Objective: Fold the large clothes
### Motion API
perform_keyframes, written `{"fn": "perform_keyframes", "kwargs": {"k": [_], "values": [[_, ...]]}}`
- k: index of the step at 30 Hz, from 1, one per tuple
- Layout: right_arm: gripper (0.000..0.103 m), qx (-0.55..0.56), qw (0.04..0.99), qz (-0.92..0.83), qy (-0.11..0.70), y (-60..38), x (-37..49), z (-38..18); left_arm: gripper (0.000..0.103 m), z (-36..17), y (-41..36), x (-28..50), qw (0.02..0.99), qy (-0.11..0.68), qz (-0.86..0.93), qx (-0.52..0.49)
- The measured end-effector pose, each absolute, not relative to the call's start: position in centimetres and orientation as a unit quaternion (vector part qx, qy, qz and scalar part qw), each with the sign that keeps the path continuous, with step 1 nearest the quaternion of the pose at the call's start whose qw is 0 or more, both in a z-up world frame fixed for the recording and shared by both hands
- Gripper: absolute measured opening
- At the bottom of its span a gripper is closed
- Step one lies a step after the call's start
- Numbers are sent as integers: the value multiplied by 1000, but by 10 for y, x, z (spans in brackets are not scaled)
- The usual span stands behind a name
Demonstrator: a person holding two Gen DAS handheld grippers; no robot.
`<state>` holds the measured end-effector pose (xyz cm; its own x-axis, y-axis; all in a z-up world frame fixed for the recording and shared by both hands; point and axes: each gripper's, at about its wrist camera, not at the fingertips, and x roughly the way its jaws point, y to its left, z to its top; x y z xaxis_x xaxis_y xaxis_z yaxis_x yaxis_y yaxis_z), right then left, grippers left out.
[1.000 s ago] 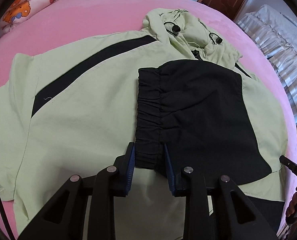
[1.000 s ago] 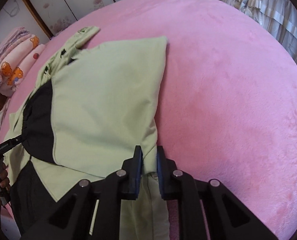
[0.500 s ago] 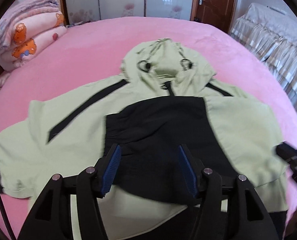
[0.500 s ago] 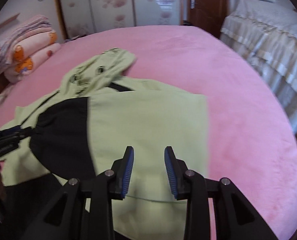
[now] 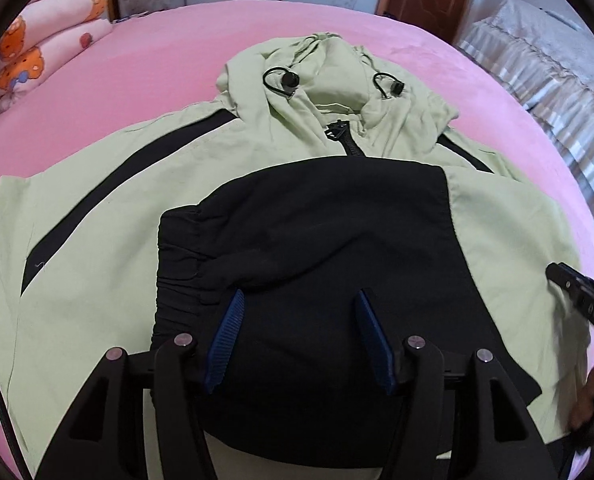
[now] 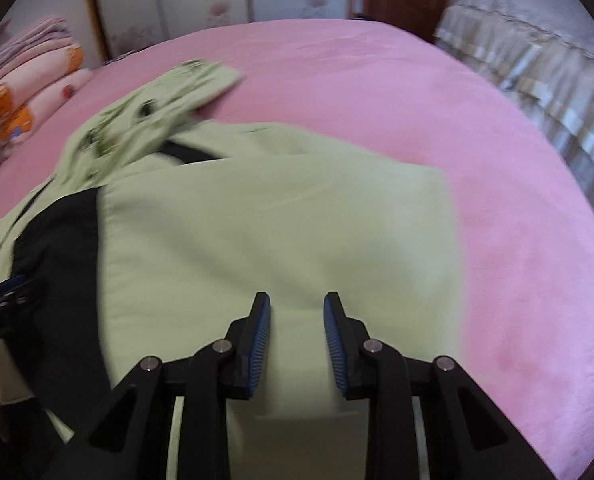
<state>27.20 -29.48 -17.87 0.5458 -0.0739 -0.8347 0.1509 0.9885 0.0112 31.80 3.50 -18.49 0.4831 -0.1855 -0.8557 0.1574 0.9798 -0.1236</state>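
**Jacket on bed, one sleeve folded in, both tools off the cloth**

The pale green jacket (image 5: 109,216) lies front-up on the pink bed (image 5: 169,40), hood (image 5: 329,64) toward the far wardrobe doors, zip closed at the collar. Its black-ended sleeve (image 5: 317,240) is folded across the chest, gathered cuff pointing to the left of the view.

My left gripper (image 5: 299,336) hangs above that black sleeve, blue pads well apart, nothing pinched between them: released.

My right gripper (image 6: 297,340) hangs over the green folded panel (image 6: 277,220) near the jacket's edge. Its jaws are closing, with a clear gap and no cloth between the pads. This view is motion-blurred.

Folded blankets (image 5: 37,52) sit stacked at the far left corner of the bed.
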Motion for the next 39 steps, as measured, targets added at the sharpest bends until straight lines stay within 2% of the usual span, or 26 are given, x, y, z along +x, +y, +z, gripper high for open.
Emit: {"fn": "perform_keyframes", "kwargs": {"k": [2,10,19,31,39], "values": [[11,54,876,-74,474,-317,268,-178,57,-185,33,315,864,494,-100,1],[14,50,873,-101,474,-323,264,-181,57,-184,28,316,866,493,-84,13],[14,98,869,-95,475,-317,241,-160,58,-158,33,298,860,504,-75,12],[14,129,865,-56,481,-261,139,-146,59,-134,47,197,853,516,-69,-34],[15,136,847,-7,514,-217,83,-149,59,-125,70,124,846,528,-65,-35]]}}
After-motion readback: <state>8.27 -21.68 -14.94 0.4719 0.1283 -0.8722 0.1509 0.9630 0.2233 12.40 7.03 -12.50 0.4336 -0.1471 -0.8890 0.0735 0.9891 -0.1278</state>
